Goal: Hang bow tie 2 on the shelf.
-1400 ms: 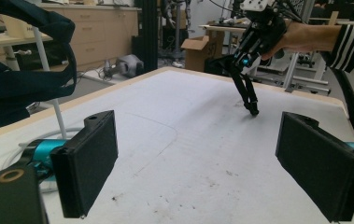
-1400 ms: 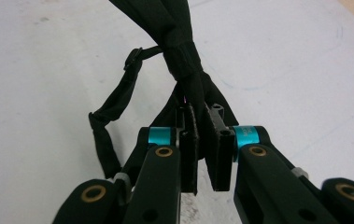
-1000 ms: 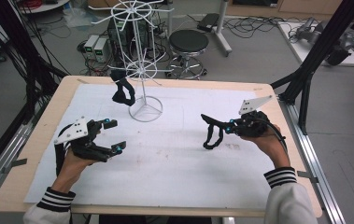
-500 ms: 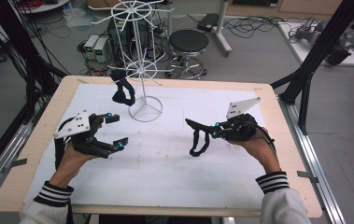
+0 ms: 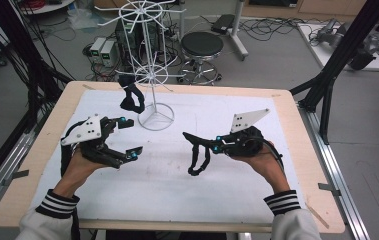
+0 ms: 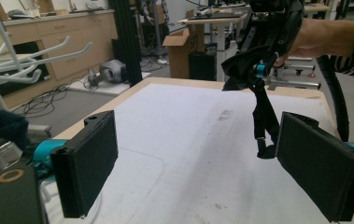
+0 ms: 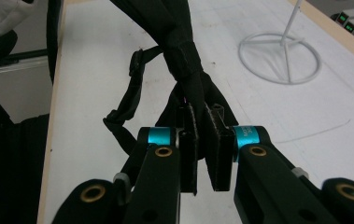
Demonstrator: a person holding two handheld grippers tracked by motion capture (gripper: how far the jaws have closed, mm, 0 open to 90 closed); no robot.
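Observation:
My right gripper (image 5: 218, 145) is shut on a black strap (image 5: 197, 156), which hangs in a loop from its jaws just above the white mat (image 5: 257, 190). In the right gripper view the strap (image 7: 184, 60) is pinched between the pads of that gripper (image 7: 202, 149). At the left, my left gripper (image 5: 131, 137) hovers open and holds nothing. In the left gripper view its pads (image 6: 90, 163) stand wide apart, and the strap (image 6: 264, 116) dangles ahead of them. A second black strap (image 5: 131, 98) hangs on the white wire rack (image 5: 152, 75) at the back.
The rack's round wire base (image 5: 156, 118) stands on the mat between the two grippers and beyond them. A wooden table edge (image 5: 32, 165) frames the mat. Behind the table are a stool (image 5: 202, 45), cables and boxes on the floor.
My right gripper has carried the strap leftward toward the middle of the mat. The left gripper has risen a little and moved slightly toward the rack.

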